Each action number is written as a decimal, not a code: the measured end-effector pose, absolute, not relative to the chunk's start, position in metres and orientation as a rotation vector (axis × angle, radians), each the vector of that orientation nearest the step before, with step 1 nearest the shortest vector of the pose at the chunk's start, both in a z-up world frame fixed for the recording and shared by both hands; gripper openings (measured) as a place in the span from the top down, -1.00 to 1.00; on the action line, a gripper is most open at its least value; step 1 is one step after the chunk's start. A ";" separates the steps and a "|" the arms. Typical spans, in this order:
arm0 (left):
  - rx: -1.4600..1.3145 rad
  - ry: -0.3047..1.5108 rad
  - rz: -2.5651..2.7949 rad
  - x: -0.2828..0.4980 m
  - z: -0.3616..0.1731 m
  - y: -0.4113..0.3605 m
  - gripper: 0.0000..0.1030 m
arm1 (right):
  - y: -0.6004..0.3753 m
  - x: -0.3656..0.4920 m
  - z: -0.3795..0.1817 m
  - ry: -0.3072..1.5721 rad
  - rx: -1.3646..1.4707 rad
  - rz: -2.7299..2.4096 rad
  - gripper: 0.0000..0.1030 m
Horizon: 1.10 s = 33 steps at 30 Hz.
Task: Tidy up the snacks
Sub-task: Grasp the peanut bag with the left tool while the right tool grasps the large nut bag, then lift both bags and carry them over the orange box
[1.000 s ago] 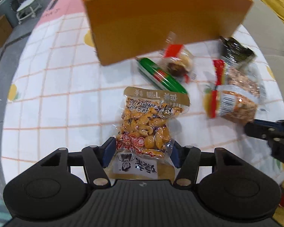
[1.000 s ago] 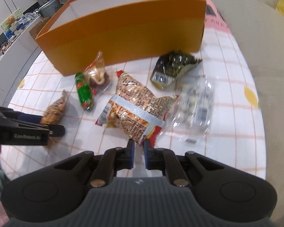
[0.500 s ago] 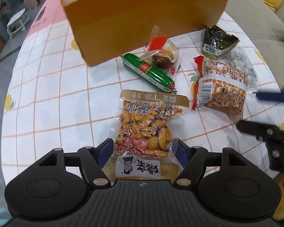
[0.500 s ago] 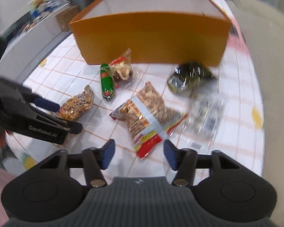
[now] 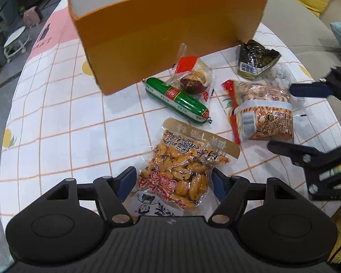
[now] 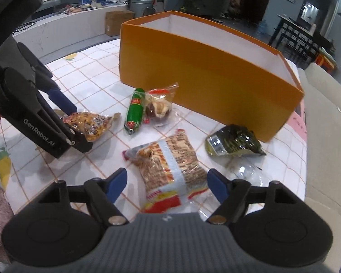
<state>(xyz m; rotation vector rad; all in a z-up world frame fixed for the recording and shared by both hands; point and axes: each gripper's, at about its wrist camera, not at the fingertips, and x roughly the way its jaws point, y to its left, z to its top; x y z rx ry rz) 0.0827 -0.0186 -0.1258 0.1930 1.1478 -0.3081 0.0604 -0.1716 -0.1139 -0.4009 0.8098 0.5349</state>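
Note:
A bag of orange glazed nuts (image 5: 179, 166) lies flat on the tablecloth between the fingers of my left gripper (image 5: 172, 179), which is open, its pads just clear of the bag's sides. My right gripper (image 6: 167, 178) straddles a red and white peanut bag (image 6: 170, 166); its jaws are opening and do not touch the bag. Each gripper shows in the other's view: the left gripper (image 6: 79, 127) around the nut bag (image 6: 91, 125), the right gripper (image 5: 279, 117) around the peanut bag (image 5: 263, 113). Behind them stands an open orange box (image 5: 166, 34).
A green sausage (image 5: 177, 100) and a clear pack with a red top (image 5: 193, 79) lie in front of the box. A dark green packet (image 5: 254, 59) and a clear packet (image 6: 247, 173) lie at the right. The round table (image 5: 68, 113) has a white checked cloth.
The right gripper's jaws went from shut to wide apart around the peanut bag, and the gripper rolled. The left gripper's jaws spread off the nut bag's sides.

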 end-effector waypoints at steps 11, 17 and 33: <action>0.244 1.090 -0.343 0.080 -0.126 -0.026 -0.45 | -0.168 0.075 -0.125 0.824 -0.373 0.527 -0.31; 0.156 1.079 -0.328 0.081 -0.122 -0.018 -0.31 | -0.167 0.072 -0.123 0.842 -0.338 0.516 0.03; 0.051 1.027 -0.263 0.079 -0.103 -0.011 0.22 | -0.172 0.068 -0.114 0.895 -0.246 0.475 0.27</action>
